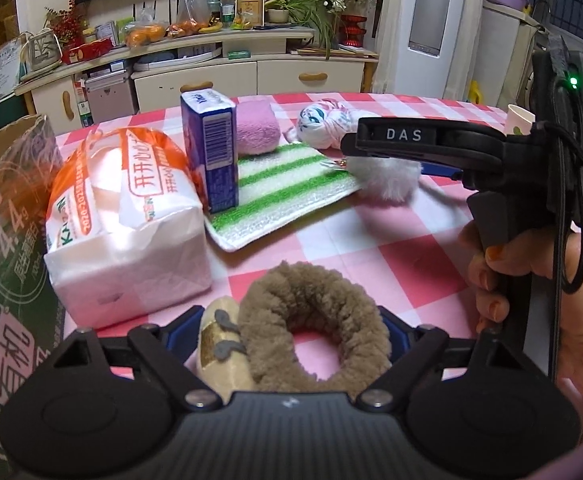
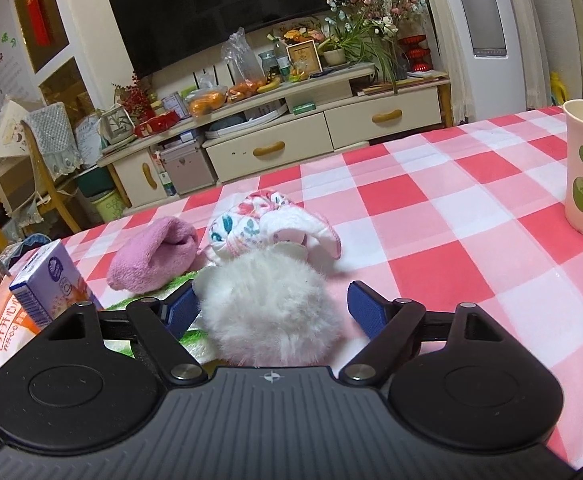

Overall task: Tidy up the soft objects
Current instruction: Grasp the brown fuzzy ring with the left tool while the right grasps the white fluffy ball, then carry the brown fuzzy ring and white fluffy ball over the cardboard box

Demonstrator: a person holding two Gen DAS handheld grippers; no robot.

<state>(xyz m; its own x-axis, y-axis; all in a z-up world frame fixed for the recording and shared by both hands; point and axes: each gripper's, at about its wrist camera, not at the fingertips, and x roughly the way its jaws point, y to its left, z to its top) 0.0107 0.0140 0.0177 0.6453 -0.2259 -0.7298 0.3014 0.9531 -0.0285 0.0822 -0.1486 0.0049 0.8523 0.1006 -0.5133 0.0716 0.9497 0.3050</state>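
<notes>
Left wrist view: both jaws spread wide.
Left gripper (image 1: 287,332) straddles the brown fluffy ring (image 1: 315,320); right gripper (image 2: 273,308) straddles the white pom-pom (image 2: 267,304), its left pad touching the fur.

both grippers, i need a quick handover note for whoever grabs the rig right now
Left gripper: open, jaws around the brown fuzzy ring and the cream piece attached beside it; no firm grip visible.
Right gripper: open around the white pompom; left pad touches the fur, right pad is clear.
On the table: tissue pack, blue box, green-striped cloth, pink towel, floral cloth.
Done: nothing visibly sorted.
Left: close on both items, then move everything soft.
</notes>
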